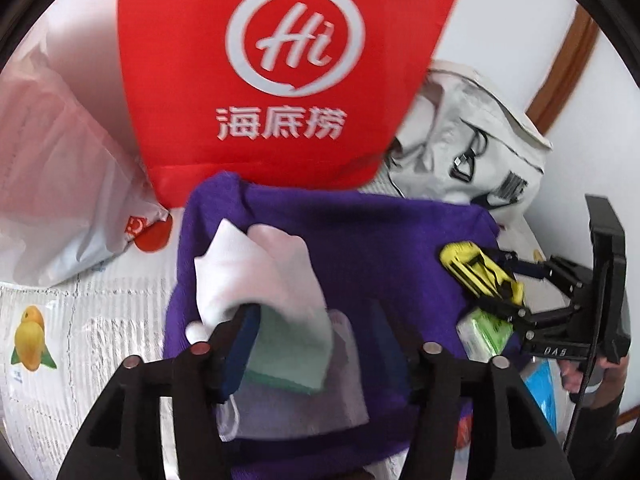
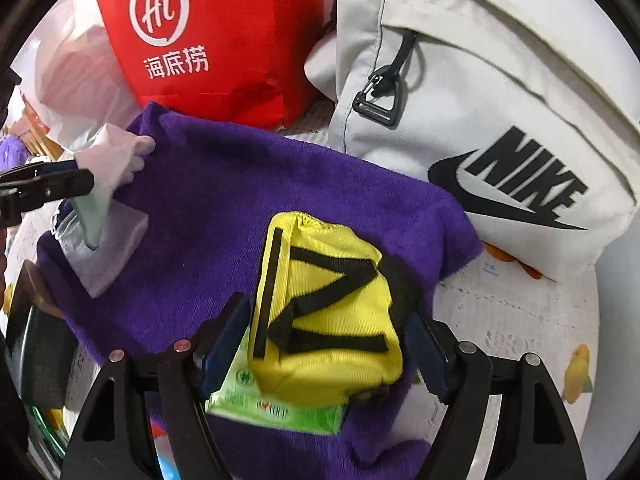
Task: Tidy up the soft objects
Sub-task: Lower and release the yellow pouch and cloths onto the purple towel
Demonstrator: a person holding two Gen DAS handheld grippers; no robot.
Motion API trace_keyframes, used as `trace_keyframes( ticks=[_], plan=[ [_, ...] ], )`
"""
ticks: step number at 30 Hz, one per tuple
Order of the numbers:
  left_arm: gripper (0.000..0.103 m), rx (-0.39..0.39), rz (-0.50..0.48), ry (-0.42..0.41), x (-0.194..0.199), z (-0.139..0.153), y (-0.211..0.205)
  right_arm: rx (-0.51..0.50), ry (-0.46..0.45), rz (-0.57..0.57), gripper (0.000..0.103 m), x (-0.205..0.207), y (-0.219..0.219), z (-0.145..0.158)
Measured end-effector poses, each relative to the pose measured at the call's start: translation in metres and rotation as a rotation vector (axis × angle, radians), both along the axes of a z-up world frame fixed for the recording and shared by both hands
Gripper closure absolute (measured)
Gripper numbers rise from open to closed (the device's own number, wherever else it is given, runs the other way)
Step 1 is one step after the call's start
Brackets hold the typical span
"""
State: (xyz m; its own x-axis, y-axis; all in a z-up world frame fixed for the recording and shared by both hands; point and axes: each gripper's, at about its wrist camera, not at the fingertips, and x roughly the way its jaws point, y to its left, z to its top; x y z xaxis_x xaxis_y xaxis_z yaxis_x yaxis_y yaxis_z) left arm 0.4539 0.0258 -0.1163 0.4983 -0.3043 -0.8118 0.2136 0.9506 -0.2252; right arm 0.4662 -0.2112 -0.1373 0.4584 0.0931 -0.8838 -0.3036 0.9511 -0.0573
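A purple towel lies spread on the surface. My left gripper stands wide open over a white cloth and a pale green cloth on a grey folded cloth; the left finger touches the white cloth. My right gripper is open around a yellow pouch with black straps, which lies on a green tissue pack. The right gripper also shows in the left wrist view, and the left gripper's fingers show in the right wrist view.
A red paper bag with a white logo stands behind the towel. A pale grey Nike backpack lies to the right. A translucent plastic bag is at the left. The surface is a white printed sheet with fruit pictures.
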Motion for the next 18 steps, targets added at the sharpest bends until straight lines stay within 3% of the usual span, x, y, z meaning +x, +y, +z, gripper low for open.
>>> trace_keyframes(
  ticks=[10, 18],
  plan=[
    [0.042, 0.012, 0.035, -0.032, -0.052, 0.027, 0.01, 0.069, -0.042, -0.009, 0.026, -0.048, -0.011, 0.042],
    [0.042, -0.005, 0.104, -0.147, -0.112, 0.055, 0.02, 0.113, -0.104, -0.003, 0.026, -0.099, -0.007, 0.067]
  ],
)
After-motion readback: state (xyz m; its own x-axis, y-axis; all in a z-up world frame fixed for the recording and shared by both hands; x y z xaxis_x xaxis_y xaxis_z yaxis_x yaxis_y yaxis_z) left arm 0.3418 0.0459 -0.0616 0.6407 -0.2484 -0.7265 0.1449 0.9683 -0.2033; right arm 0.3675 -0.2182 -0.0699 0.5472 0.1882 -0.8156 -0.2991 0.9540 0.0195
